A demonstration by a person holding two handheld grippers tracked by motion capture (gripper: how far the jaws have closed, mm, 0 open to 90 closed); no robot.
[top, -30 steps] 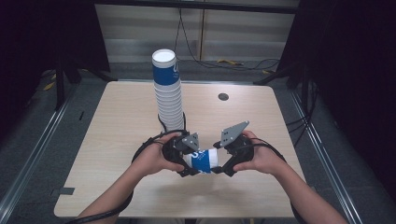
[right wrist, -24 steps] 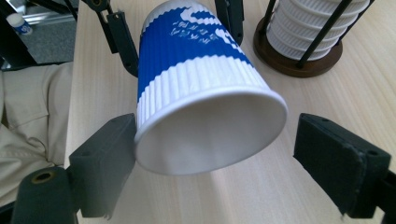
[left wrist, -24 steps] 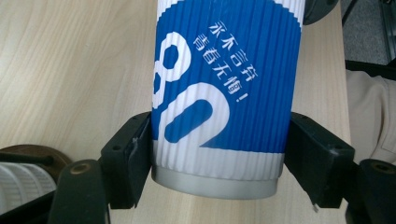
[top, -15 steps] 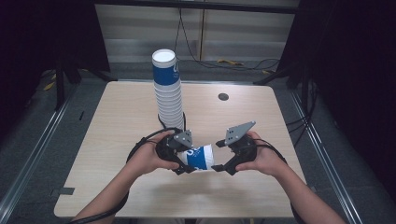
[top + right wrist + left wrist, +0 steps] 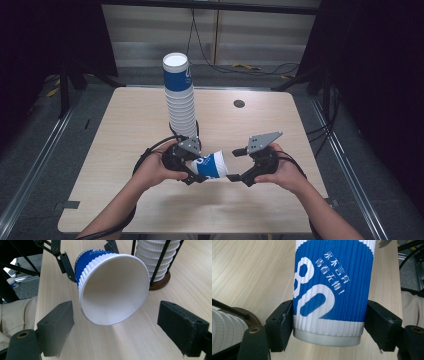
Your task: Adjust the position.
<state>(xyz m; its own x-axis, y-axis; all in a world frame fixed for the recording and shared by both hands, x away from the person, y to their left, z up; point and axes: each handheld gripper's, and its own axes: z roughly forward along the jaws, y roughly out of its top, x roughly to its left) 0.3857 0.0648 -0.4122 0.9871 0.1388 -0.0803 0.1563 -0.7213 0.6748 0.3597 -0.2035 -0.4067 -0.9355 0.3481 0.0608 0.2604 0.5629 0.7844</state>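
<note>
Left gripper (image 5: 192, 172) fingers tight on blue paper cup (image 5: 211, 165); right gripper (image 5: 239, 165) fingers wide, empty

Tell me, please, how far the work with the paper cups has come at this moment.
Done: one blue cup is off the tall stack and lies level above the table. In hand: the left tool is shut on the cup near its base, while the right tool is open, with the cup's open mouth toward it. Left: probably the right tool takes the rim; the stack holds many more cups.
</note>
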